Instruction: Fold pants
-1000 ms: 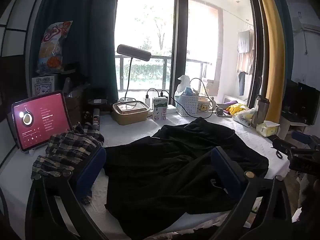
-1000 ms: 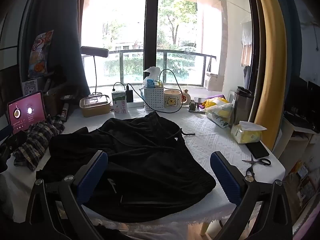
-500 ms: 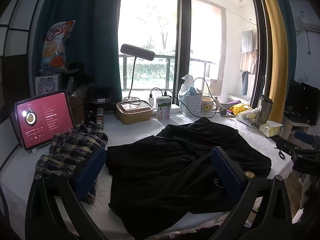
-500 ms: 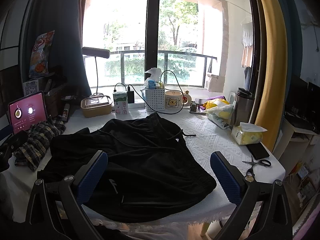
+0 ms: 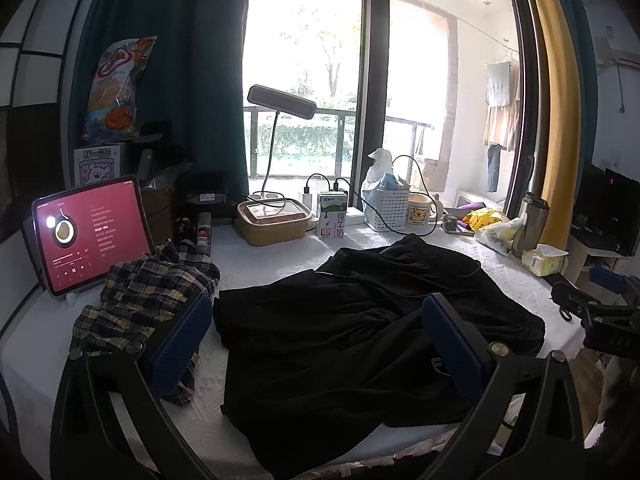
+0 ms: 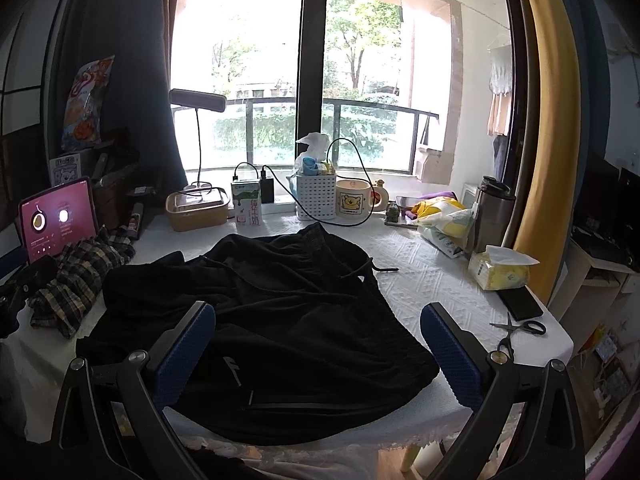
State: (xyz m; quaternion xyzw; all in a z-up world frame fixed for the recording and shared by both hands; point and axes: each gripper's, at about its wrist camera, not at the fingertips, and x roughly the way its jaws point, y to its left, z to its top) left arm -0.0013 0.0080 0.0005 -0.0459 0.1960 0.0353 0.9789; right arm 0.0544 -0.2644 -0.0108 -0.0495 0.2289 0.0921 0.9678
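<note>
Black pants (image 5: 360, 332) lie rumpled and spread over the white table (image 5: 280, 256), with a drawstring trailing at the far side; they also show in the right wrist view (image 6: 280, 320). My left gripper (image 5: 316, 344) is open and empty, held above the pants near the table's front edge. My right gripper (image 6: 316, 348) is open and empty, also above the near part of the pants. The right gripper shows at the right edge of the left wrist view (image 5: 600, 312). Neither touches the cloth.
A plaid garment (image 5: 148, 300) lies left of the pants beside a lit tablet (image 5: 92, 236). Along the window stand a lamp (image 5: 280, 100), food box (image 5: 274, 220), milk carton (image 5: 332, 216), basket (image 6: 316, 196), mug (image 6: 354, 198). At right are a flask (image 6: 494, 216), tissues (image 6: 500, 270), phone (image 6: 520, 304), scissors (image 6: 520, 330).
Both grippers have drifted slightly; the views shifted a little, the left one back and up. The pants have not moved and both grippers stay open.
</note>
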